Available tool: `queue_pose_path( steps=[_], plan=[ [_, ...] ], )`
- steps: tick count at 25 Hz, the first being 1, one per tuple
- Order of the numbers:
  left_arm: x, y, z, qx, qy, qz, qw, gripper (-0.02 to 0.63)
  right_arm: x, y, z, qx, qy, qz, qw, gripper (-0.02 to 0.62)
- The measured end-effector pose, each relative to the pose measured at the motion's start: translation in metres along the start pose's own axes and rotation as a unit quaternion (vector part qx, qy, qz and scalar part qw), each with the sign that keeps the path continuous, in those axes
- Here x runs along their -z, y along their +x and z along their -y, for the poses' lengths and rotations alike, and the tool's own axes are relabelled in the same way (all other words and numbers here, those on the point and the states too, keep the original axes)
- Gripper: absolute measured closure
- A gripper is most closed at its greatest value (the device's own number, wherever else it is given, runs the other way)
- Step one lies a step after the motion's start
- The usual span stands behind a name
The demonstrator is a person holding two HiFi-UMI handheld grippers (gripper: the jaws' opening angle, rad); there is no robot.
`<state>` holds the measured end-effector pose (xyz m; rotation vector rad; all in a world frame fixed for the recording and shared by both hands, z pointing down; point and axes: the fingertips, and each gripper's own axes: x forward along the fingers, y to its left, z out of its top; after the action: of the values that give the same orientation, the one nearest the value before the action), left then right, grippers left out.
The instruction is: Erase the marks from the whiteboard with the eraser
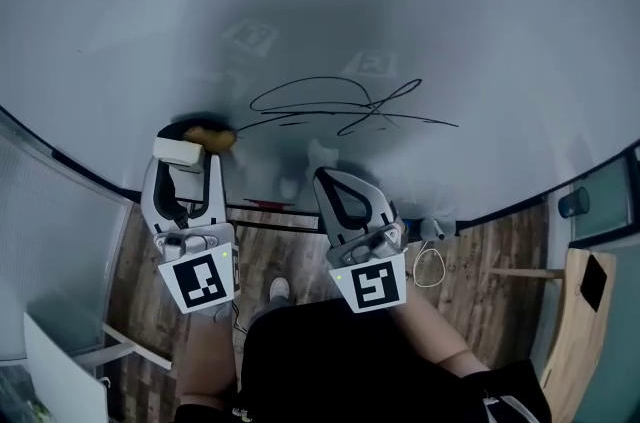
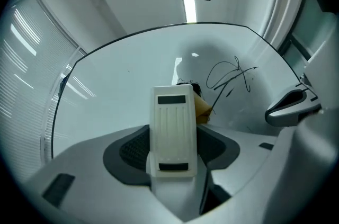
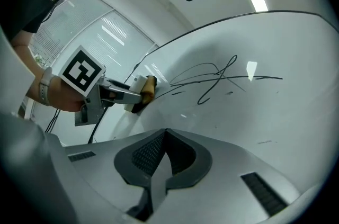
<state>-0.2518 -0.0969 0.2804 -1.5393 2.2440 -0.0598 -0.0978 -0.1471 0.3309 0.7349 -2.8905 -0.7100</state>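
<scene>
A large whiteboard [image 1: 420, 21] fills the head view, with black scribbled marks [image 1: 345, 108] near its middle. My left gripper [image 1: 190, 156] is shut on a white eraser [image 2: 172, 130] whose tan felt [image 1: 212, 137] presses on the board at the left end of the scribble [image 2: 230, 77]. My right gripper [image 1: 330, 179] is shut with nothing between its jaws, held just below the marks. In the right gripper view the scribble [image 3: 217, 80] lies ahead, and the left gripper [image 3: 130, 91] with the eraser [image 3: 143, 88] shows at the left.
The board's dark lower edge [image 1: 500, 208] runs across the head view, with a tray and a red marker [image 1: 268, 203] below it. Wooden floor [image 1: 470, 271], a white cable loop [image 1: 430, 263] and a wooden chair [image 1: 580, 291] lie at the right. A frosted window panel [image 1: 45, 211] stands at the left.
</scene>
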Motion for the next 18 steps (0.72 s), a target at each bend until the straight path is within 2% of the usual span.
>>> queue_pose_path(
  steps=[2, 5, 9, 12, 14, 16, 18],
  plan=[
    [-0.006, 0.006, 0.008, -0.010, -0.009, 0.002, 0.9999, 0.339, 0.000, -0.006, 0.006, -0.005, 0.001, 0.008, 1.000, 0.569],
    [-0.018, 0.014, 0.040, -0.019, 0.007, 0.007, 0.9998, 0.339, 0.006, -0.032, 0.035, -0.005, 0.003, 0.018, 1.000, 0.569],
    [-0.034, 0.016, 0.076, -0.042, -0.025, 0.011, 0.9987, 0.342, 0.018, -0.072, 0.077, 0.002, 0.015, 0.024, 1.000, 0.569],
    [-0.038, 0.013, 0.076, -0.044, -0.044, 0.022, 0.9978, 0.342, 0.021, -0.082, 0.082, -0.001, 0.015, 0.023, 1.000, 0.569],
    [-0.030, 0.011, 0.058, -0.044, -0.057, 0.029, 0.9970, 0.342, 0.020, -0.070, 0.068, -0.004, 0.013, 0.018, 1.000, 0.570],
    [-0.025, 0.011, 0.047, -0.047, -0.060, 0.032, 0.9966, 0.342, 0.021, -0.061, 0.060, -0.005, 0.016, 0.012, 1.000, 0.569],
    [-0.032, 0.013, 0.058, -0.053, -0.052, 0.034, 0.9967, 0.344, 0.026, -0.072, 0.072, -0.003, 0.018, 0.010, 1.000, 0.569]
  ],
)
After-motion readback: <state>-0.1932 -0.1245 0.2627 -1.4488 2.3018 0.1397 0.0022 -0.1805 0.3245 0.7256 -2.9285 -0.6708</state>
